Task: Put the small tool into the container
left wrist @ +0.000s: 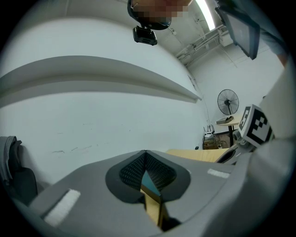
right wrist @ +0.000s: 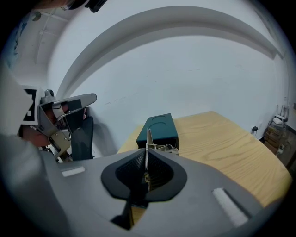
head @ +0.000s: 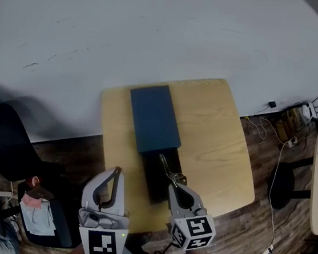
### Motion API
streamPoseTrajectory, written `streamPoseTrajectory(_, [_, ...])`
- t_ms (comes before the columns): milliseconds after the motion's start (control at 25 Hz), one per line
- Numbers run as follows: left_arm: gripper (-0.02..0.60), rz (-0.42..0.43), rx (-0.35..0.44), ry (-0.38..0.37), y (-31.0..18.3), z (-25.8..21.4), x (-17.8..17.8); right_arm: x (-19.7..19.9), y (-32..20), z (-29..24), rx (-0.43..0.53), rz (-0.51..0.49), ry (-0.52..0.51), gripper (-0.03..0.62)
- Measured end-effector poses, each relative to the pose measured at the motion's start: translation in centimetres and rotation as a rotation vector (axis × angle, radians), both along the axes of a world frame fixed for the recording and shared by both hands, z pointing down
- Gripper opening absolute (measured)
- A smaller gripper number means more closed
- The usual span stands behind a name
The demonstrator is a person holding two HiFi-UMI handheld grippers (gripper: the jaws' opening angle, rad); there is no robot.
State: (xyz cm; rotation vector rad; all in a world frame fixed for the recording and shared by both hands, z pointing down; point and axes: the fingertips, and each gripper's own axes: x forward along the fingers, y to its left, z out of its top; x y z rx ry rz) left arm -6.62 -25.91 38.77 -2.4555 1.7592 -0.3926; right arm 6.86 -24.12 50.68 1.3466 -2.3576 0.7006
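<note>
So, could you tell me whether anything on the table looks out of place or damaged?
Nothing stands out. The blue cover lies past the black tray, leaving it open, which suits the job. The right gripper holds the small metal tool over it.

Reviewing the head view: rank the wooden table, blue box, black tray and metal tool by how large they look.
1. wooden table
2. blue box
3. black tray, judged by its visible part only
4. metal tool, clearly the smallest
</note>
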Motion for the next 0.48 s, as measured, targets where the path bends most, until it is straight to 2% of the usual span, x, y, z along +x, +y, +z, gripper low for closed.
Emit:
streamPoseTrajectory(120, [0.012, 0.0, -0.004, -0.004, -0.8, 0.4, -0.9, -0.9, -0.6, 0.6, -0.018, 0.001, -0.008, 0.006])
streamPoseTrajectory(480, [0.012, -0.008, -0.012, -0.022, -1.1, 0.8, -0.8, -0.2, -0.8, 1.8, -0.058, 0.005, -0.021, 0.006])
